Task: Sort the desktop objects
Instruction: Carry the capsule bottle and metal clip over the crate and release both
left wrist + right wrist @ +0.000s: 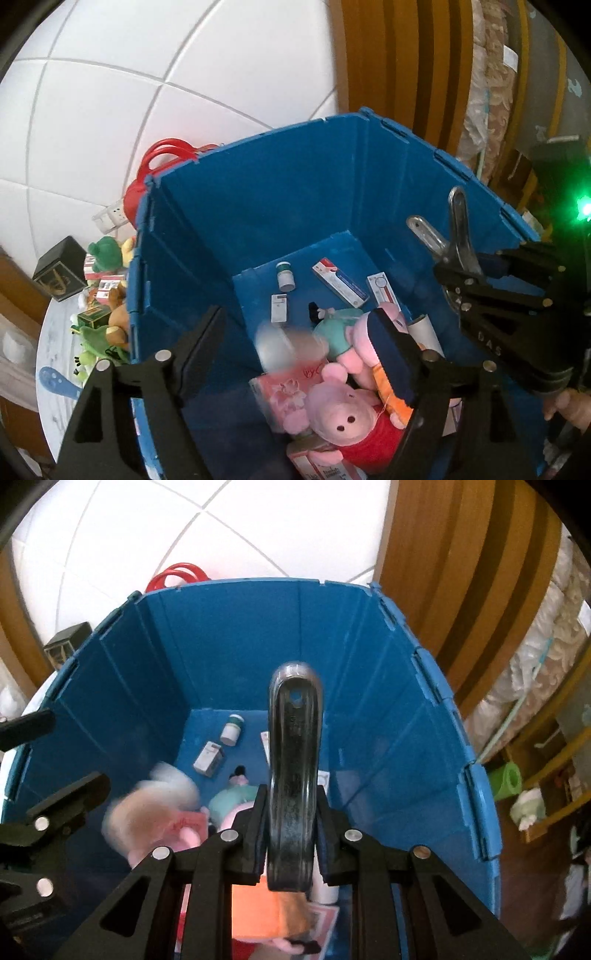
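Bin: a deep blue plastic crate (280,206), open at the top, fills both wrist views; both grippers hang over its mouth, pointing down into it.
Left gripper (301,343): jaws stand wide apart with no pad touching anything. A blurred pale object (286,347), too smeared to identify, shows between and below them, over the bin's contents.
Right gripper (291,834): jaws closed tight on a dark metal clamp (293,775), whose handle sticks straight out past the fingertips. From the left wrist view the same gripper (469,266) sits at the bin's right rim, with 2 metal handles of the clamp (439,229) spreading up and left from it.
Bin floor, far end: a small white bottle with a green cap (285,275), a small white box (279,308) just near of it, and 2 long red-and-white cartons (340,282) to the right.
Bin floor, near end: 2 pink pig plush toys, 1 in a teal outfit (340,332) and 1 in red (343,417), lying over a pink patterned packet (284,398) and another red-and-white box (317,461).
Outside, left of the bin: a red bag with loop handles (162,162), green frog plush toys (105,253), a brown plush (118,317), small boxes and a black box (59,269) on a white table (55,369).
Person: part of a hand (569,406) shows at the right edge behind the right gripper.
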A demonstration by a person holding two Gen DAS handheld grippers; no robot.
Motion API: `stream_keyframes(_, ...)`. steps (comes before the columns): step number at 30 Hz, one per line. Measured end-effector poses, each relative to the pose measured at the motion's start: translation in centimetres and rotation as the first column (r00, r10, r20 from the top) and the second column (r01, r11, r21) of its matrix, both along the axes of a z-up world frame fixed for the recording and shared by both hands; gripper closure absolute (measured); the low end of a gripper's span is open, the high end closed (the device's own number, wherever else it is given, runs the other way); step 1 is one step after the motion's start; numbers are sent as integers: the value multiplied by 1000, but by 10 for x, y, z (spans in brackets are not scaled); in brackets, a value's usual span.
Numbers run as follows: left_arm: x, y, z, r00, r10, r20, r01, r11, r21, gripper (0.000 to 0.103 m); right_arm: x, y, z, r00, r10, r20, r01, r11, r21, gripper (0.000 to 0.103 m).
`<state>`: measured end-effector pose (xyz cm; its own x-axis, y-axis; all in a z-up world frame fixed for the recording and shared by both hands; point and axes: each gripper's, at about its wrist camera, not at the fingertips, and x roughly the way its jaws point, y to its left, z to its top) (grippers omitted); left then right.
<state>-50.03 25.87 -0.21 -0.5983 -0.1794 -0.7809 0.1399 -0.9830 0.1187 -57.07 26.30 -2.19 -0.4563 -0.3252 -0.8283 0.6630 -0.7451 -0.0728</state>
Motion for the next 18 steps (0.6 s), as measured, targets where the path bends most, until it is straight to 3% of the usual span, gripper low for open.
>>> stream_keyframes(4,13,-1,14,999,20,-48,-20,1000,-6,24,6,0,3,1000,20,-10,-20,1000,-9,75)
stream_keyframes(7,26,-3,26,995,29,-95,-31,999,-17,24,11,-2,9,999,32,-33,-32,999,-17,57)
stream_keyframes(9,35,-4,34,992,36,-124,-39,999,-22,24,15,-2,12,998,36,-47,-37,999,-21,37)
stream_keyframes(12,53,-6,46,984,42,-172,-47,999,-25,24,22,-4,16,997,38,-62,-39,999,-22,18)
stream_keyframes(16,77,-11,57,974,46,-224,-54,998,-31,24,33,-6,15,997,49,-62,-49,999,-2,0)
stream_keyframes(18,88,-16,59,971,37,-235,-42,999,-15,24,39,-12,6,996,74,-41,-71,996,60,0)
